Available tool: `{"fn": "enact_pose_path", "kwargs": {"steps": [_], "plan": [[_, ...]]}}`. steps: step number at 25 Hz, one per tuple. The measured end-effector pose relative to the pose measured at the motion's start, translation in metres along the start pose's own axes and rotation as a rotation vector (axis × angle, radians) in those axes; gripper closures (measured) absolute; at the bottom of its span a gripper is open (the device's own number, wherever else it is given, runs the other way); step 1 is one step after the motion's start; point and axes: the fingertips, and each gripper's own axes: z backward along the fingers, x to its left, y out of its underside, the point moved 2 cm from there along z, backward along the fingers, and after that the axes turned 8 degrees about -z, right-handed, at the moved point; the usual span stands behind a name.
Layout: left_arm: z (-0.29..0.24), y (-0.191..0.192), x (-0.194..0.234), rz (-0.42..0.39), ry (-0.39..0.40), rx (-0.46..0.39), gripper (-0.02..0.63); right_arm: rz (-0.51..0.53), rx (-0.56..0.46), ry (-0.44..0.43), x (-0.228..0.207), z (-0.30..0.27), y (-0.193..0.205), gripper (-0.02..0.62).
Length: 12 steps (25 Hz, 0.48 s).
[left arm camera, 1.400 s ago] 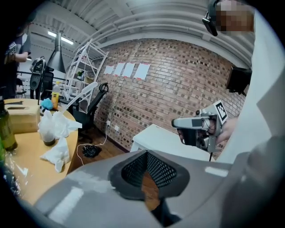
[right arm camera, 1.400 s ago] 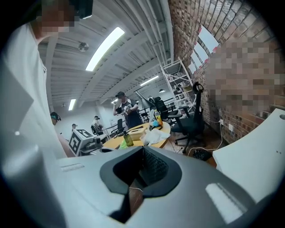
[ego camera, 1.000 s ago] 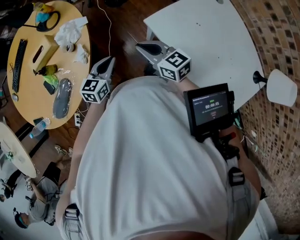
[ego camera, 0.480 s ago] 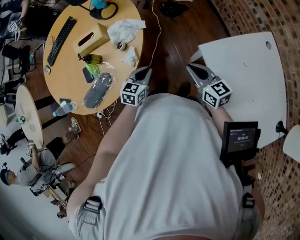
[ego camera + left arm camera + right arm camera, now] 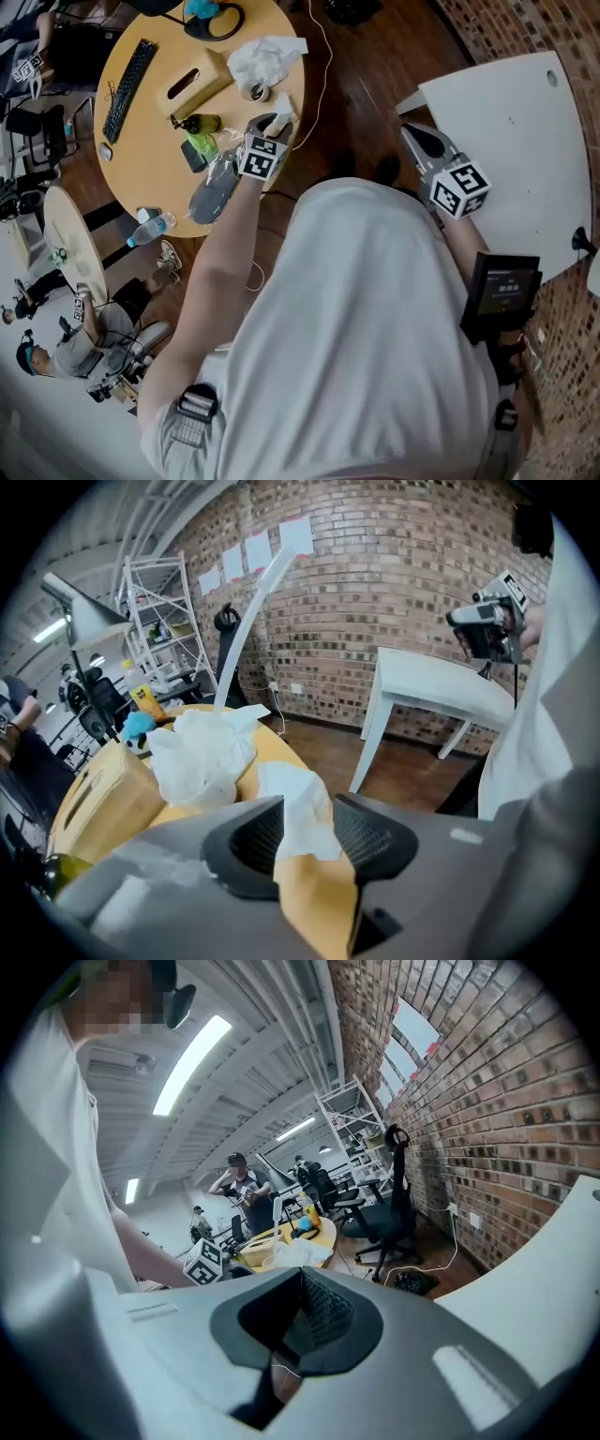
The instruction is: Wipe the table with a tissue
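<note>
A small white tissue (image 5: pixel 284 106) lies at the near edge of the round wooden table (image 5: pixel 141 159). My left gripper (image 5: pixel 271 125) reaches over that edge and points steeply down. Its jaws have just been opening. In the left gripper view the tissue (image 5: pixel 300 803) lies between the pads of the left gripper (image 5: pixel 309 832) with gaps on both sides. My right gripper (image 5: pixel 416 137) hovers by the corner of the white table (image 5: pixel 525 141); in the right gripper view its jaws (image 5: pixel 302 1283) meet with nothing between them.
On the round table are a tissue box (image 5: pixel 197 82), a big crumpled white wad (image 5: pixel 262 58), a tape roll (image 5: pixel 253 92), a keyboard (image 5: pixel 127 80), a green bottle (image 5: pixel 202 124) and a grey case (image 5: pixel 216 183). Cables trail over the dark floor.
My left gripper has swung out from my body to the round table's edge and dropped, and its jaws went from shut to open around the tissue. The right gripper has hardly moved.
</note>
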Motion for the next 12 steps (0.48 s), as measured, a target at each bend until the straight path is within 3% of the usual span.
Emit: {"fn": "enact_pose_path", "kwargs": {"steps": [5, 12], "plan": [[-0.024, 0.019, 0.011, 0.030, 0.067, 0.101, 0.376, -0.015, -0.035, 0.076, -0.002, 0.009, 0.002, 0.588], [-0.034, 0.015, 0.012, 0.072, 0.119, 0.118, 0.416, -0.049, -0.073, 0.166, -0.001, 0.020, 0.007, 0.588]]}}
